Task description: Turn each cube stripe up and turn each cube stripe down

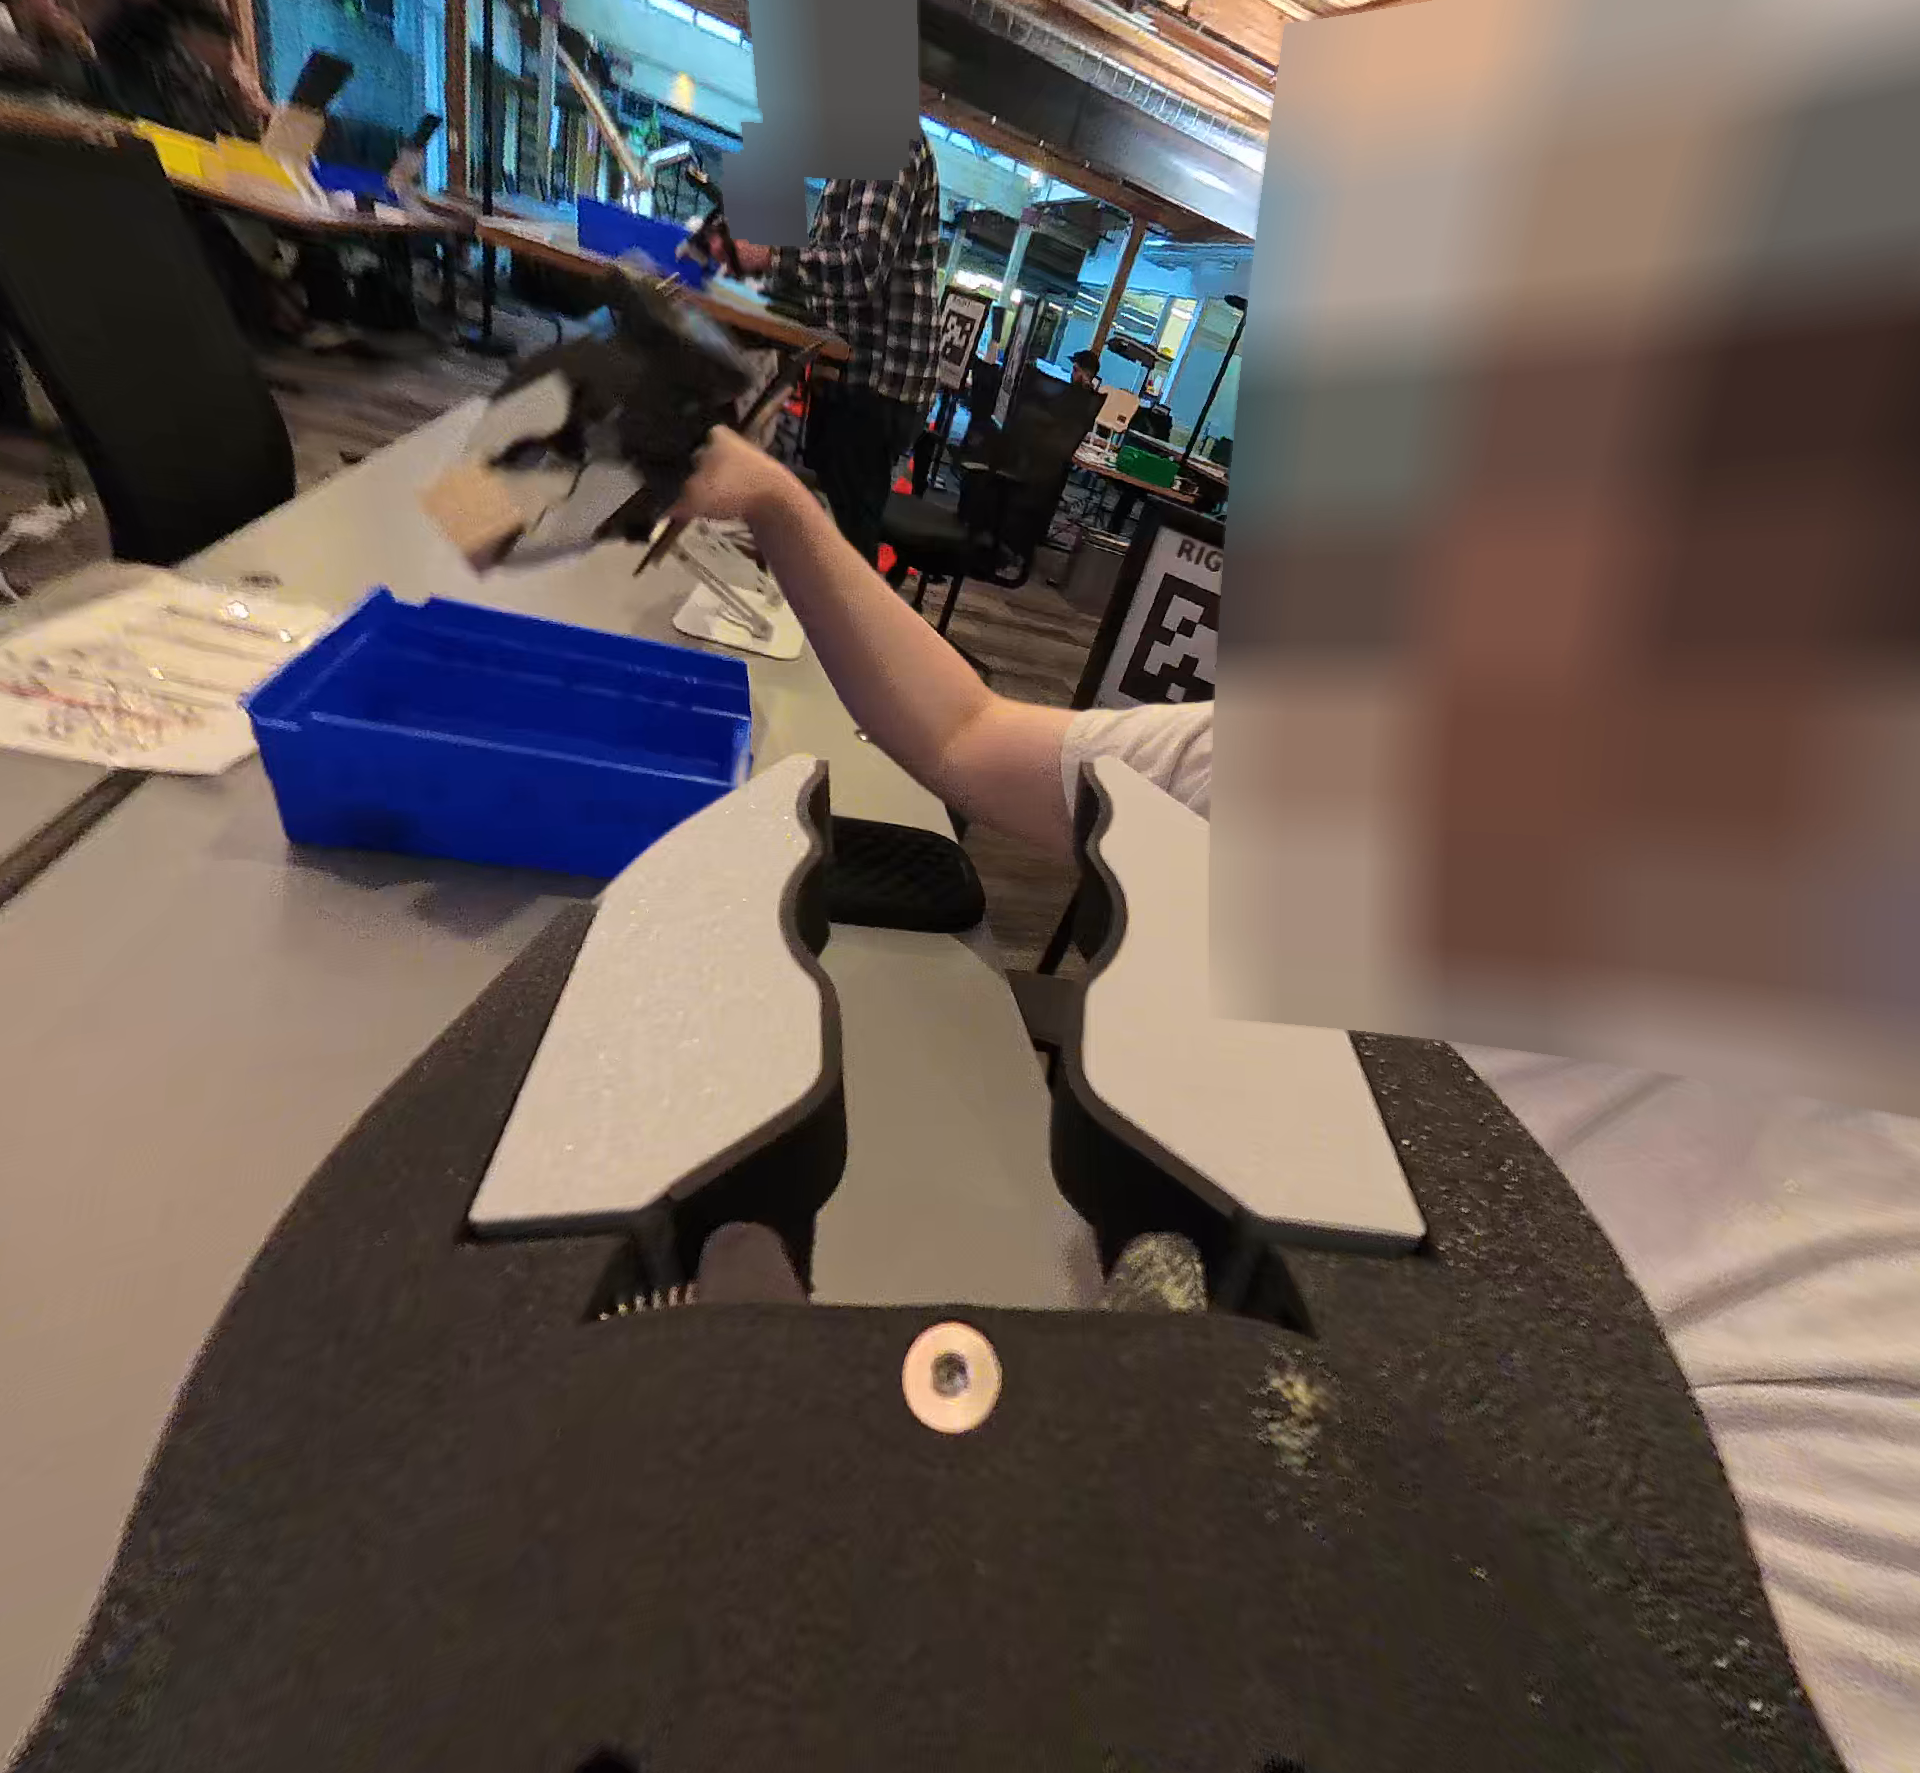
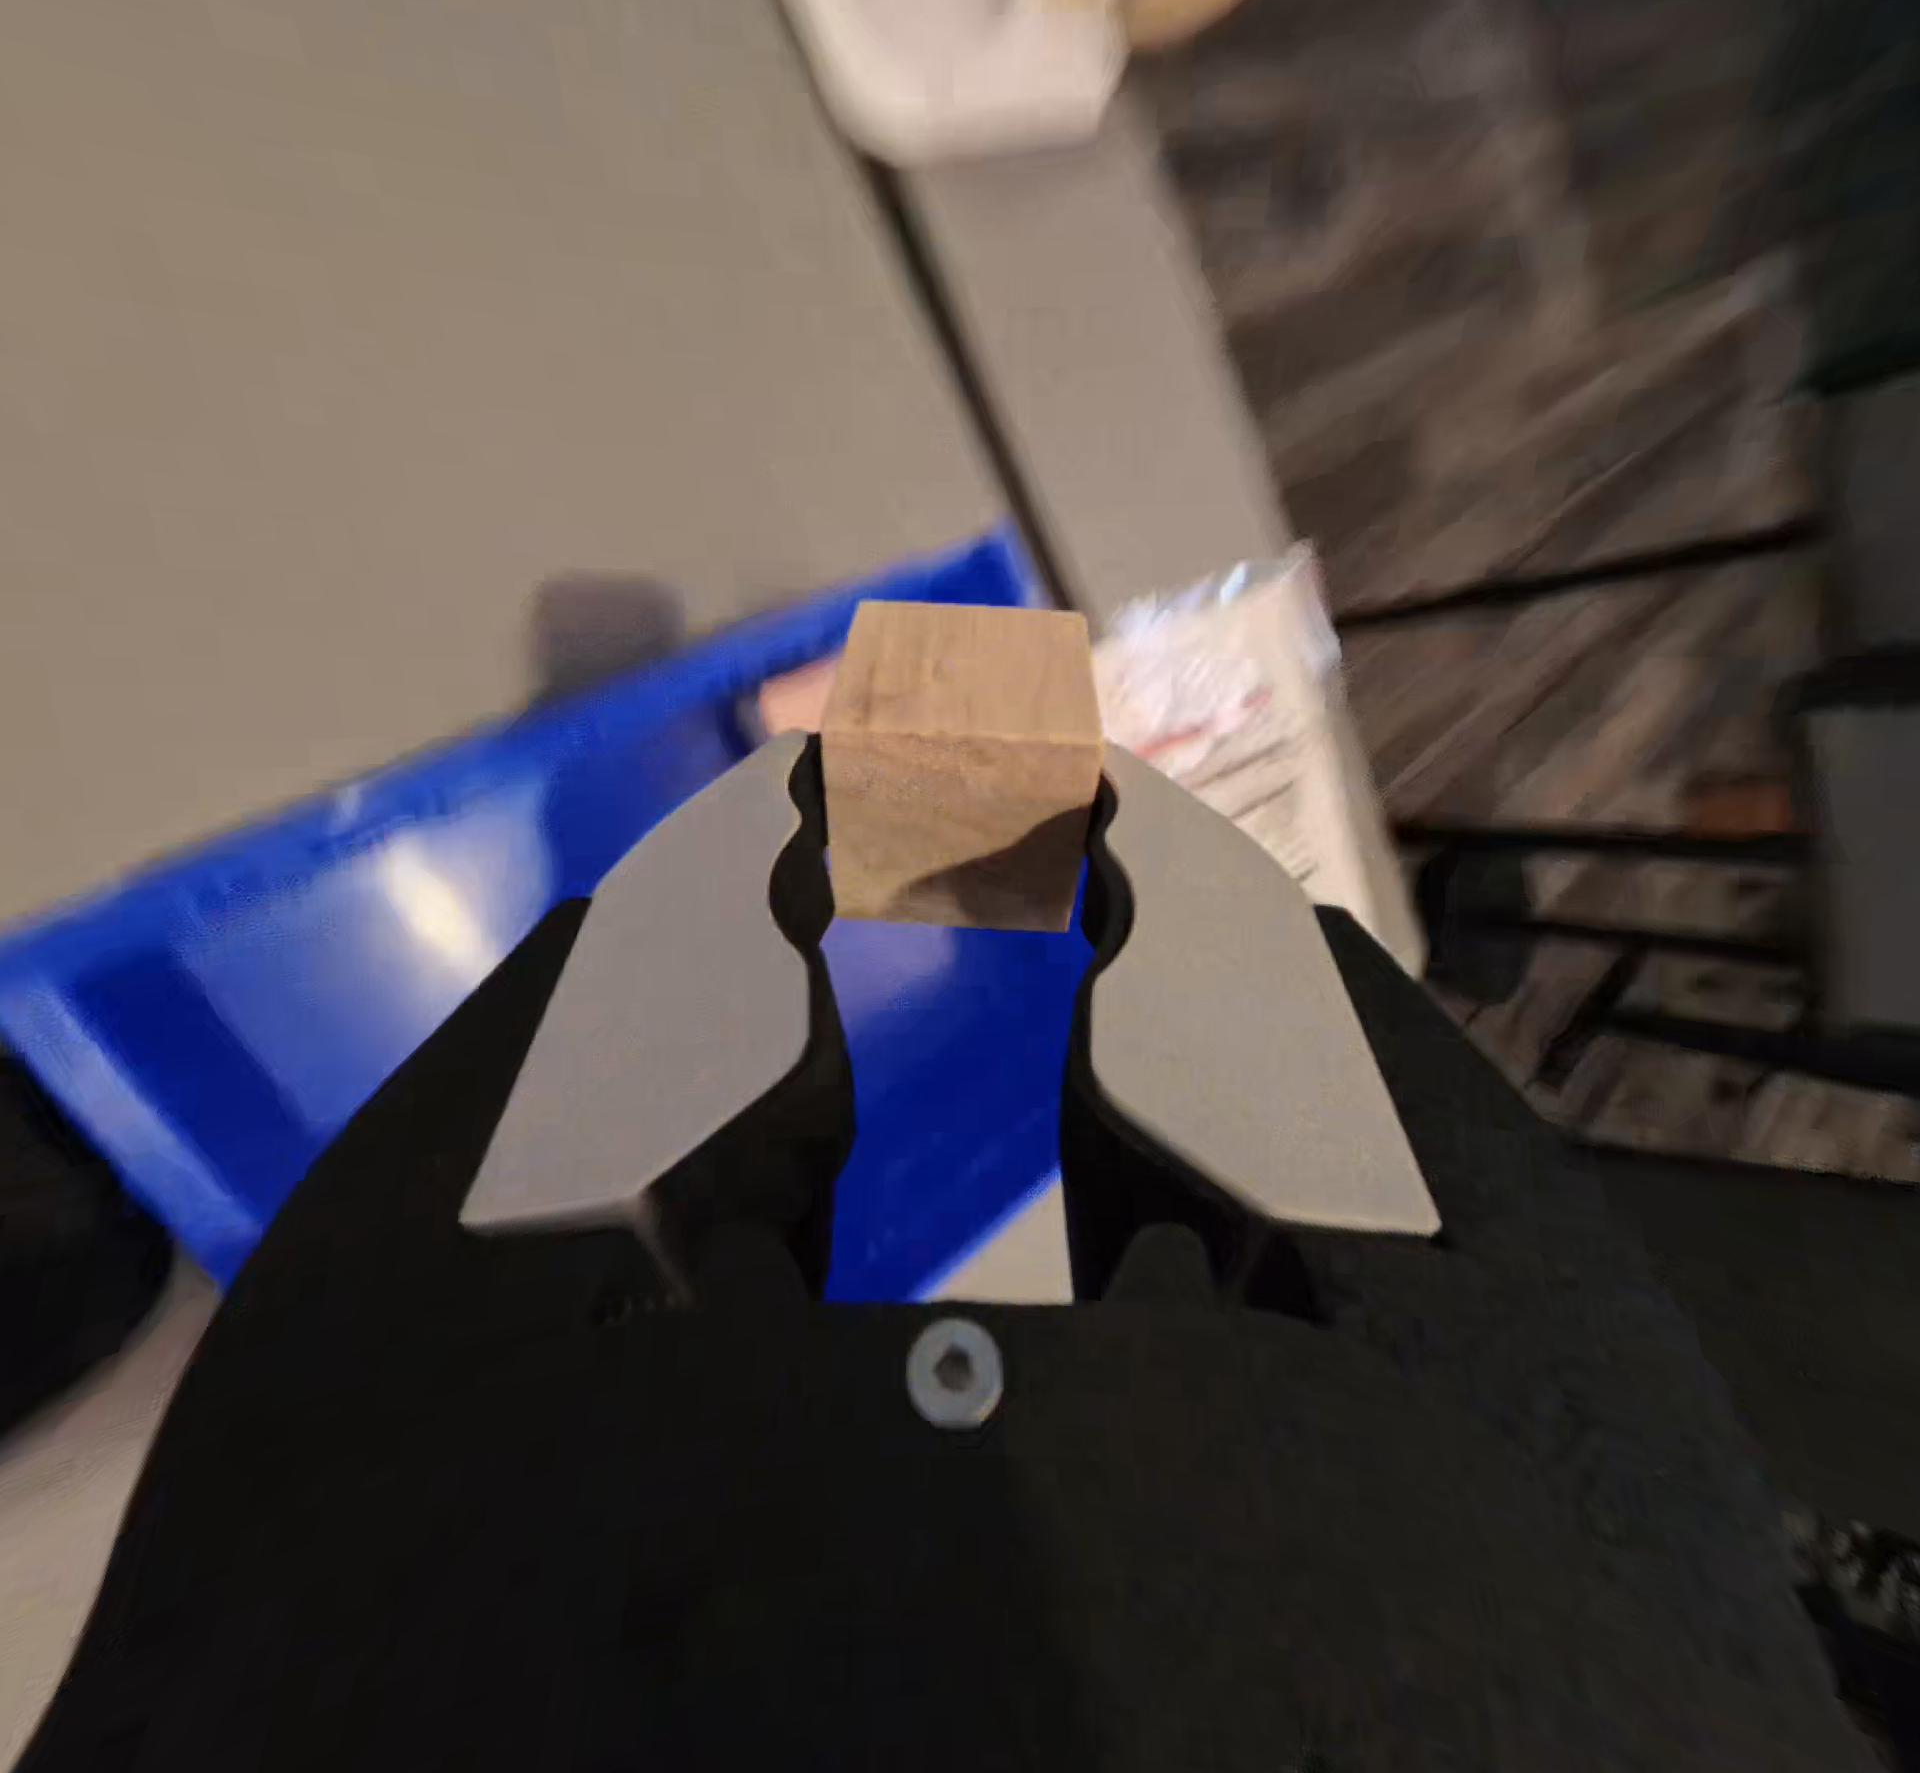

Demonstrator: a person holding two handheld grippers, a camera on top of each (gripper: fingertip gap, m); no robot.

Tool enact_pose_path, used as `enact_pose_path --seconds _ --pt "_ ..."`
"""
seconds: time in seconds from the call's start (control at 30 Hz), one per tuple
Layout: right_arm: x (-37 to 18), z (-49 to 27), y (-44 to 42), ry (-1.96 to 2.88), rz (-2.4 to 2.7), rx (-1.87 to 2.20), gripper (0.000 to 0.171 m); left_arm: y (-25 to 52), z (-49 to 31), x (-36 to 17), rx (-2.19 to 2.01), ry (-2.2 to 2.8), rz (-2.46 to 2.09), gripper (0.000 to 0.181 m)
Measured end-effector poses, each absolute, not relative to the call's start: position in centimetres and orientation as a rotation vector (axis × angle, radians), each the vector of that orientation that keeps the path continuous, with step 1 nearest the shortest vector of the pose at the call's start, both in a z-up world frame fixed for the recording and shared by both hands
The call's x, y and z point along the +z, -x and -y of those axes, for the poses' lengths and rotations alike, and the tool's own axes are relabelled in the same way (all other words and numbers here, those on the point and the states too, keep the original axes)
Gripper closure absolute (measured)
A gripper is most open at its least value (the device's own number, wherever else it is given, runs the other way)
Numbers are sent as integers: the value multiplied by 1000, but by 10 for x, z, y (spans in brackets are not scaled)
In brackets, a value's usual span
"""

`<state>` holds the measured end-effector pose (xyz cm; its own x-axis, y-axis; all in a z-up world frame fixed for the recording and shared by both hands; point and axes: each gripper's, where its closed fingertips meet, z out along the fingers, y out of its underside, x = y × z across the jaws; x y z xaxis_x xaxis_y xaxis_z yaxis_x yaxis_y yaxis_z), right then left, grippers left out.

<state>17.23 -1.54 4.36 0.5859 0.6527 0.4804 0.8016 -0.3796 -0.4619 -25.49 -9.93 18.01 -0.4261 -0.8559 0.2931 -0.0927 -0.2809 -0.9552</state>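
Note:
My right gripper (image 2: 958, 788) is shut on a plain wooden cube (image 2: 961, 767), held in the air above a blue bin (image 2: 260, 996). No stripe shows on the cube's visible faces. In the left wrist view the right gripper (image 1: 499, 497) shows far off and blurred, raised above the grey table (image 1: 260, 1048) beyond the blue bin (image 1: 499, 736), with the cube (image 1: 473, 508) between its fingers. My left gripper (image 1: 951, 788) is open and empty, low over the table's near edge, pointing past the bin.
A clear plastic bag of small parts (image 1: 135, 674) lies left of the bin, also showing in the right wrist view (image 2: 1226, 684). A white stand (image 1: 743, 617) sits behind the bin. A black chair armrest (image 1: 899, 876) is by the table edge. A person's arm (image 1: 894, 674) reaches across.

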Motion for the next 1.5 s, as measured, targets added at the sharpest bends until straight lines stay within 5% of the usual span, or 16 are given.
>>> enact_pose_path --seconds 0.27,0.63,0.93,1.3,1.5 --pt "-119 21 -240 2635 1584 -185 125 258 111 181 -1623 1136 -1431 147" --pt "-143 0 -244 2588 1731 -209 125 245 100 163 -1647 1222 -1461 148" --pt "-90 -9 -228 2369 1549 -368 114 264 77 144 -1521 1423 -1428 133" --pt "69 34 -78 1619 1098 -100 120 431 -54 13 -378 2540 -578 141" --pt "66 45 -57 1651 1181 -173 115 465 -78 -34 -250 2757 -442 143"
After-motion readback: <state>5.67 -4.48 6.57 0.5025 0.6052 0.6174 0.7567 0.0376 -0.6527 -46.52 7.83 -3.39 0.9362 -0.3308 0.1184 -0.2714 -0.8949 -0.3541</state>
